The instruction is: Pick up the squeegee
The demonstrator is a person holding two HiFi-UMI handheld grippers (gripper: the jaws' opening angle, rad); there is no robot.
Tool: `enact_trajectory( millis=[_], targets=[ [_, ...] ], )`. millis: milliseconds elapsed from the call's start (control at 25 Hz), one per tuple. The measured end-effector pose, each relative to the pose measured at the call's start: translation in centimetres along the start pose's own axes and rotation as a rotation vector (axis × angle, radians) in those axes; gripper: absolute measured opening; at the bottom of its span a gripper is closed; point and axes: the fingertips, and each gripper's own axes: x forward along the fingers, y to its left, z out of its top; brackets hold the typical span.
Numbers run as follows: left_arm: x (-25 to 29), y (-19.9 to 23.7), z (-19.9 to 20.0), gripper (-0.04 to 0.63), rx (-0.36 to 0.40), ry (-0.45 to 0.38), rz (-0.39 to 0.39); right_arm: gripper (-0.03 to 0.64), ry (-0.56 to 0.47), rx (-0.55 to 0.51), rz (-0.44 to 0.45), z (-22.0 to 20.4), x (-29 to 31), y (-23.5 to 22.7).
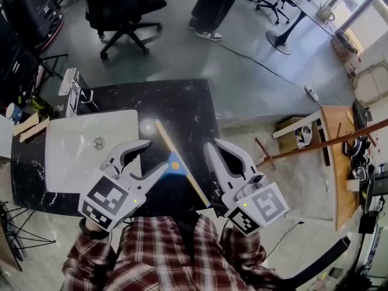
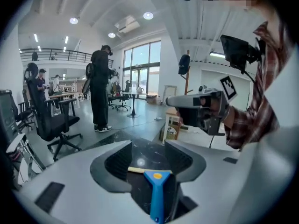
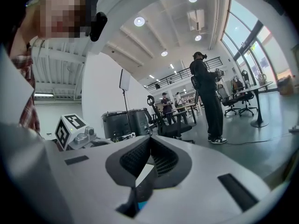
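Observation:
The squeegee (image 1: 176,163) has a blue handle and a long tan blade and lies aslant on the black countertop (image 1: 176,105). My left gripper (image 1: 156,155) is open, its jaws wide on either side of the blue handle (image 2: 156,195) without pressing on it. The blade (image 2: 139,170) crosses just ahead of the handle. My right gripper (image 1: 212,144) hovers to the right of the blade's near end with its fingertips together (image 3: 149,138). A strip of the squeegee (image 3: 141,174) shows low in the slot between its jaws; I cannot tell whether it touches them.
A white sink (image 1: 73,153) with a faucet (image 1: 71,88) is set into the counter left of the squeegee. A black office chair (image 1: 121,8) and a standing person (image 1: 212,8) are beyond the counter. A wooden stand (image 1: 336,162) and a cardboard box (image 1: 294,132) are at the right.

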Motion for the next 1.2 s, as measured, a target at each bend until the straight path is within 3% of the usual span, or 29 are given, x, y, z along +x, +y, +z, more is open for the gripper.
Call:
enact_trajectory(
  millis=[200,480,760,1200],
  targets=[
    [2.3,-1.0,-4.0,0.208,-0.038,0.158,-0.053,0.012,0.005,0.047,-0.019,-1.3,-0.8,-0.9],
    [4.5,-1.7,-9.2,0.207,-0.037,0.312,-0.06,0.012,0.03,0.106,-0.046,-3.7,-1.7,-2.2],
    [6.2,-2.4,-13.6,0.207,-0.049,0.424,-0.091,0.012,0.07,0.153,-0.062,-6.0,-2.0,-2.5],
    [8.2,-3.0,-17.5,0.206,0.004,0.562,-0.122,0.012,0.124,0.193,-0.066,-8.6,-2.2,-2.8]
  ],
)
